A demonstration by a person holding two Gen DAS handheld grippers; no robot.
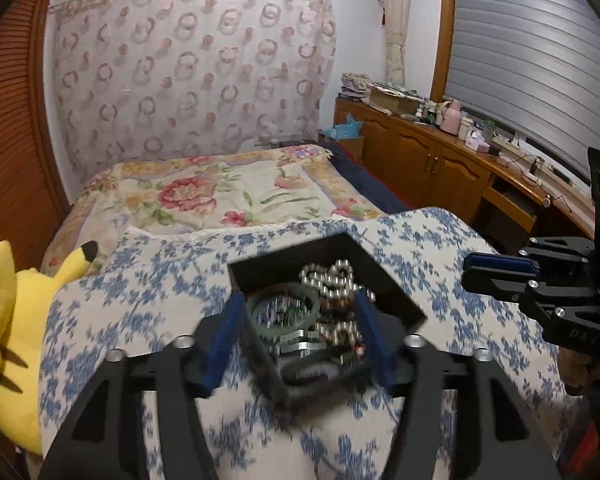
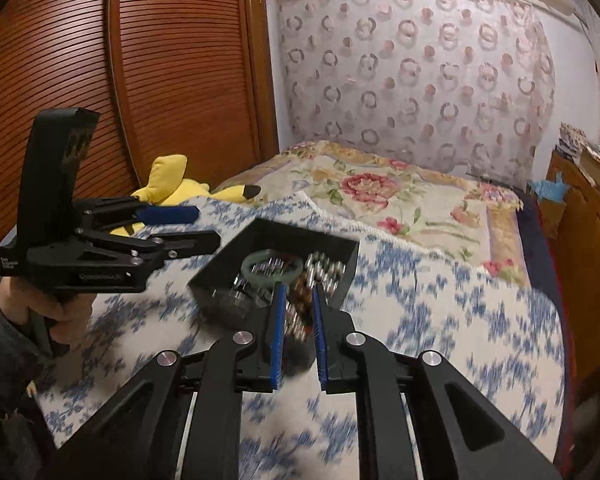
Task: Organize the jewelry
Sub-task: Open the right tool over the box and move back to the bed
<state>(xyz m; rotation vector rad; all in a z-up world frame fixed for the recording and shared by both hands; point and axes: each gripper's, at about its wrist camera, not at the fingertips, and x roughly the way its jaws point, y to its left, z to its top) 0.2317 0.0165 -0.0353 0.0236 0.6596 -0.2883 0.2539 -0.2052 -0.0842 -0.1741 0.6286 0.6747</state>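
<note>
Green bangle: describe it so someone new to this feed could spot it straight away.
Find the blue-and-white floral cloth spread at the near end of the bed, then the open black square box sitting on it. The pale green, smooth ring-shaped bangle lies in the box's left part, beside a heap of silver bead strands; it alone is one solid, translucent hoop rather than beads.
</note>
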